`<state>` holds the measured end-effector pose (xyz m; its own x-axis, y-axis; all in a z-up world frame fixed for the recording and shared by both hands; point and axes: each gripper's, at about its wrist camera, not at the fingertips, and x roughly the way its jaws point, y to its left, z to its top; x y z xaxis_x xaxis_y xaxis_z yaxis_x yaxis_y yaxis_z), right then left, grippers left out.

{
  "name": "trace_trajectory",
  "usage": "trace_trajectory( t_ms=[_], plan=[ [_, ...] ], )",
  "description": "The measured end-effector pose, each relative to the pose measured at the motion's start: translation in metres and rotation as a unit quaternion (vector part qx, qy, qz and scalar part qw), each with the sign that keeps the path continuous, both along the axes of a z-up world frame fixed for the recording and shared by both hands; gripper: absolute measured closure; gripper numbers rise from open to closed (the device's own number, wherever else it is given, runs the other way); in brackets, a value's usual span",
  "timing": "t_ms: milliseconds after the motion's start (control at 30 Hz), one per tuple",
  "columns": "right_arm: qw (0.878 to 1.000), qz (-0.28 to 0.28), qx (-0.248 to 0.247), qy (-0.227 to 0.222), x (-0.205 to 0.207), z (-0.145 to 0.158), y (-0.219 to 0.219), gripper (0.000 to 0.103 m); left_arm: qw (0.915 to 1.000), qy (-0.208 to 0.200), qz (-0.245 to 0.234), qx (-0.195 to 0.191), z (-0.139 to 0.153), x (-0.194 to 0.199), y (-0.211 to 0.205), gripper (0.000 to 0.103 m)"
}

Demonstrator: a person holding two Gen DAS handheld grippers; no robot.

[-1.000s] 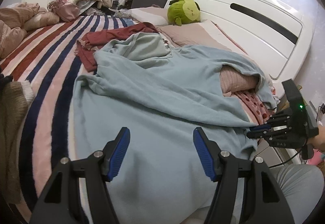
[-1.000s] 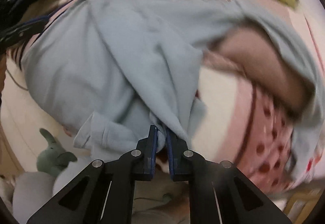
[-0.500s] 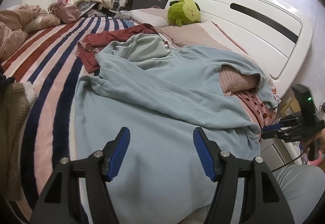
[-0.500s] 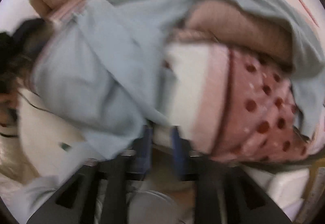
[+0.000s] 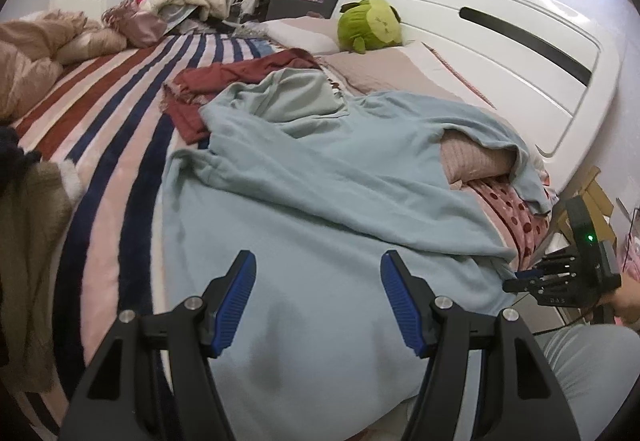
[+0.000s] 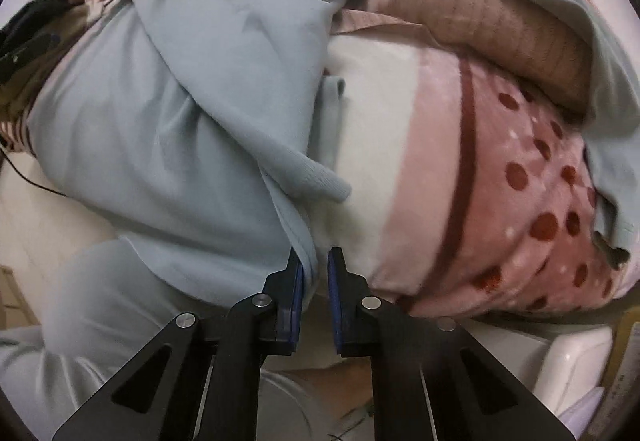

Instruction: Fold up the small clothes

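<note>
A large light blue garment (image 5: 320, 201) lies spread and rumpled over the bed, its lower edge hanging off the near side. My left gripper (image 5: 318, 301) hovers open just above its lower middle, with nothing between the blue pads. My right gripper (image 6: 316, 269) points steeply down at the bed's edge, its jaws closing tight on the garment's hem (image 6: 306, 257). A ribbed sleeve cuff (image 6: 320, 185) lies just above that grip. In the left wrist view the right gripper (image 5: 510, 283) sits at the garment's lower right corner, held by a hand.
Striped blanket (image 5: 112, 113) covers the bed to the left, with a dark red garment (image 5: 224, 81) behind the blue one. A pink ribbed pillow (image 5: 476, 157), polka-dot blanket (image 6: 540, 201), green plush (image 5: 370, 25) and white headboard (image 5: 500, 41) lie right. A person's leg (image 5: 580, 369) is below.
My right gripper let go of the hem, swung out to the right, then came back lower and closed on the hem again. The left gripper stayed open and still.
</note>
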<state>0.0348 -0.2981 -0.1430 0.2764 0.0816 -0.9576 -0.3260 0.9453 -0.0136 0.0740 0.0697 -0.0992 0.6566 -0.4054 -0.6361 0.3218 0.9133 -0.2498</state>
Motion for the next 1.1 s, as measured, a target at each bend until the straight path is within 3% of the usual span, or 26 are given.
trace_trajectory(
  t_ms=[100,167,233,300,333,367,433,467,567,767,867,967,1100],
  plan=[
    [0.999,0.018,-0.005,-0.031,-0.003,0.02,0.018,0.072,1.0,-0.004,-0.004,0.0,0.002,-0.003,0.0,0.042],
    [0.995,0.052,-0.009,-0.081,-0.003,0.045,0.034,0.055,1.0,-0.009,-0.004,0.002,0.005,-0.004,0.0,0.042],
    [0.991,0.074,-0.026,-0.107,0.005,0.055,0.048,0.053,0.9999,-0.013,0.0,0.0,0.008,-0.004,0.001,0.042],
    [0.992,0.095,-0.036,-0.077,0.014,0.043,0.054,0.045,0.9999,-0.015,0.002,-0.006,0.011,-0.004,0.003,0.042],
    [0.992,0.104,-0.043,-0.055,0.019,0.029,0.06,0.047,0.9998,-0.017,0.003,-0.008,0.012,-0.005,0.004,0.042],
    [0.992,0.11,-0.053,-0.042,0.026,0.021,0.065,0.057,0.9998,-0.018,0.003,-0.008,0.012,-0.005,0.005,0.042],
    [0.987,0.111,-0.091,-0.068,0.032,0.014,0.073,0.08,0.9998,-0.019,0.003,-0.005,0.011,-0.007,0.007,0.042],
    [0.988,0.102,-0.084,-0.085,0.035,0.02,0.072,0.09,0.9998,-0.019,0.003,-0.003,0.01,-0.008,0.008,0.042],
    [0.988,0.078,-0.055,-0.117,0.037,0.049,0.064,0.098,0.9998,-0.012,0.013,0.003,0.005,-0.007,0.015,0.042],
    [0.983,0.137,-0.065,-0.106,0.022,0.077,0.072,0.099,0.9996,-0.005,0.027,-0.004,0.0,-0.003,0.025,0.042],
    [0.986,0.126,-0.086,-0.072,0.026,0.076,0.069,0.094,0.9997,0.0,0.023,-0.006,-0.003,0.0,0.024,0.042],
    [0.982,0.11,-0.133,-0.072,0.026,0.069,0.055,0.093,0.9998,0.012,0.002,-0.013,-0.01,0.006,0.014,0.039],
    [0.991,0.088,-0.084,-0.055,0.033,0.067,0.039,0.093,0.998,0.03,-0.044,-0.033,-0.021,0.016,-0.011,0.039]
  ],
)
